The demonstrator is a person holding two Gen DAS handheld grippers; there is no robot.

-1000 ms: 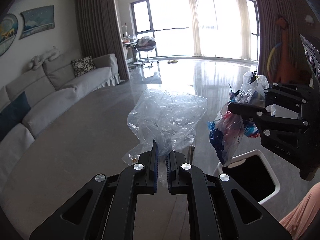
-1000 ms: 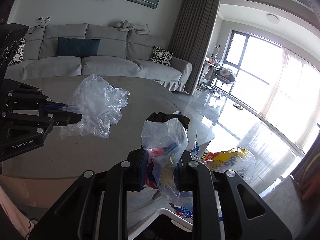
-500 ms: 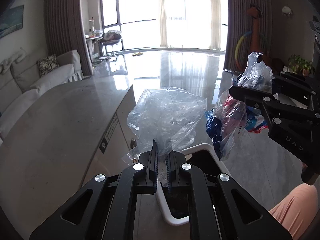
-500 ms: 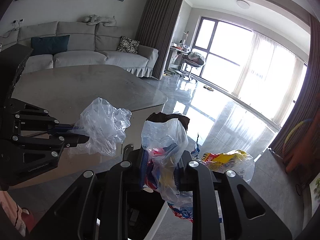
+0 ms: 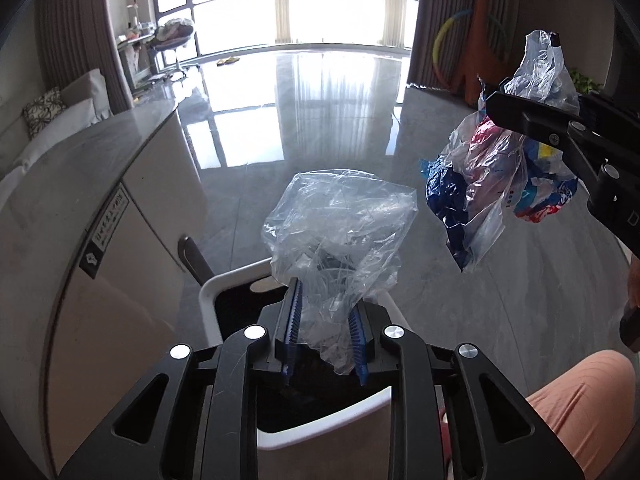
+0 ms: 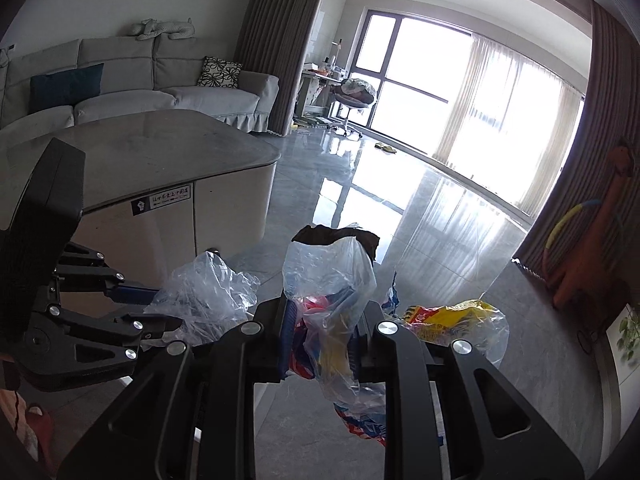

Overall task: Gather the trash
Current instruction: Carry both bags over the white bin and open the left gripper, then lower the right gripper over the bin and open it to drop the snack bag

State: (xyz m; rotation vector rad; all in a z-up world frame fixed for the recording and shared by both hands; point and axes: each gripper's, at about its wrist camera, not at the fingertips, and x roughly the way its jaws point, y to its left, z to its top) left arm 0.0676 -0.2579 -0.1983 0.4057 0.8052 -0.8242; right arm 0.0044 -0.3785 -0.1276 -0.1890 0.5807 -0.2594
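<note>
A crumpled clear plastic bag (image 5: 340, 220) stands between the fingers of my left gripper (image 5: 324, 300), just above a white-rimmed bin (image 5: 212, 292) with a dark inside. The jaws are opening and their blue pads (image 5: 289, 320) stand apart, with the bag loose between them. In the right wrist view the same clear bag (image 6: 208, 292) sits at my left gripper (image 6: 170, 306). My right gripper (image 6: 324, 312) is shut on a thin bag of coloured wrappers (image 6: 328, 280), with a yellow packet (image 6: 452, 316) bulging out to its right. That trash bag (image 5: 480, 184) hangs in the air to the right of the bin.
A white cabinet with a grey top (image 5: 80, 200) stands close to the left of the bin. Glossy grey floor (image 5: 320, 120) stretches to the windows. An orange giraffe toy (image 5: 476, 40) stands at the far right, a sofa (image 6: 120, 92) behind the cabinet. A person's peach-clad leg (image 5: 580, 400) is at the lower right.
Both grippers swung off the grey top and down beside it; the bin now lies under the left one. The left jaws have parted around the clear bag. The right grip is unchanged.
</note>
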